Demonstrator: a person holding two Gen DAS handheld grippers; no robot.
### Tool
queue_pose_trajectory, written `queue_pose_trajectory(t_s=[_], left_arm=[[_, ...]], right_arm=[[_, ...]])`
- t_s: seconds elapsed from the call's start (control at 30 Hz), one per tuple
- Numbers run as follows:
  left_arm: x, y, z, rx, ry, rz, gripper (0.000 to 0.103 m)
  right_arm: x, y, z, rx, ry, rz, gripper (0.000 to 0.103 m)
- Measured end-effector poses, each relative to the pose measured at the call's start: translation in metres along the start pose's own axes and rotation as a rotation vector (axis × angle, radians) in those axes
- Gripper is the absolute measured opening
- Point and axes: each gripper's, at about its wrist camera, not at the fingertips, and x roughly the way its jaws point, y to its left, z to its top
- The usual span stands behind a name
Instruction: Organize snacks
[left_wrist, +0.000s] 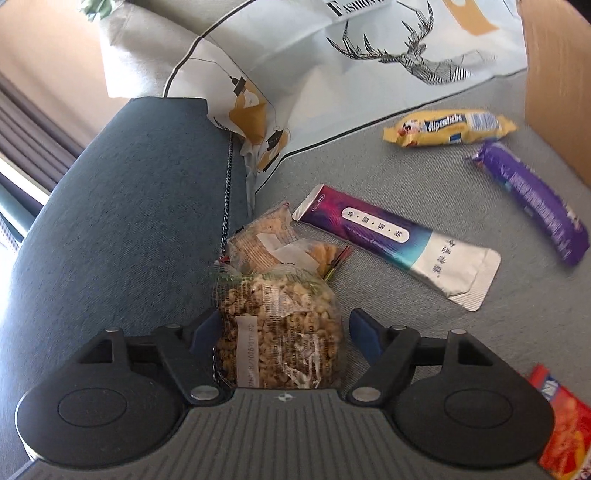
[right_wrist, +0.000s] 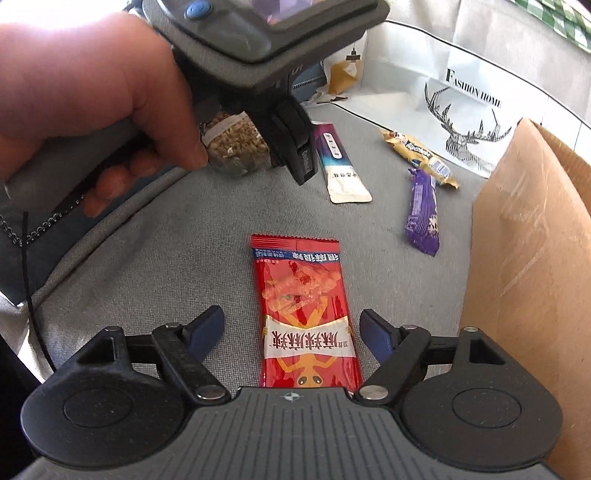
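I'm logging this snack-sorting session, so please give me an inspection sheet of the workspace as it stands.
Surface: grey fabric seat, flat.
Job's things: clear puffed-grain bag; cracker pack behind it; red snack packet; purple-and-white sachet; purple bar; yellow Alpenliebe pack.
Clutter: white deer-print bag.
Grippers: left gripper open, astride the grain bag, pads not visibly pressing; right gripper open, astride the red packet.
Cables: black cord and a metal chain beside the seat.
Surroundings: blue armrest; cardboard box; curtain.
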Motion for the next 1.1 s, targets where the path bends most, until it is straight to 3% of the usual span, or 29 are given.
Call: queue_pose_trajectory(t_s=[0.13, 0.3, 0.83, 1.1], left_arm=[[0.004, -0.003, -0.001, 0.018, -0.010, 0.026, 0.078], [0.004, -0.003, -0.001, 0.027, -0.012, 0.044, 0.071], [-0.029, 0.016, 0.003, -0.083, -0.079, 0.013, 0.032], [-0.059, 0.038, -0.005, -0.175, -0.136, -0.027, 0.026]], right_arm=[[0.001, -0.001, -0.001, 0.009, 0.003, 0.013, 0.073], [-0.002, 0.001, -0.001, -0.009, -0.008, 0.046, 0.050], [-0.008, 0.000, 0.003, -0.015, -0.068, 0.040, 0.048], [-0.012, 0.002, 0.001, -0.013, -0.081, 0.035, 0.048]])
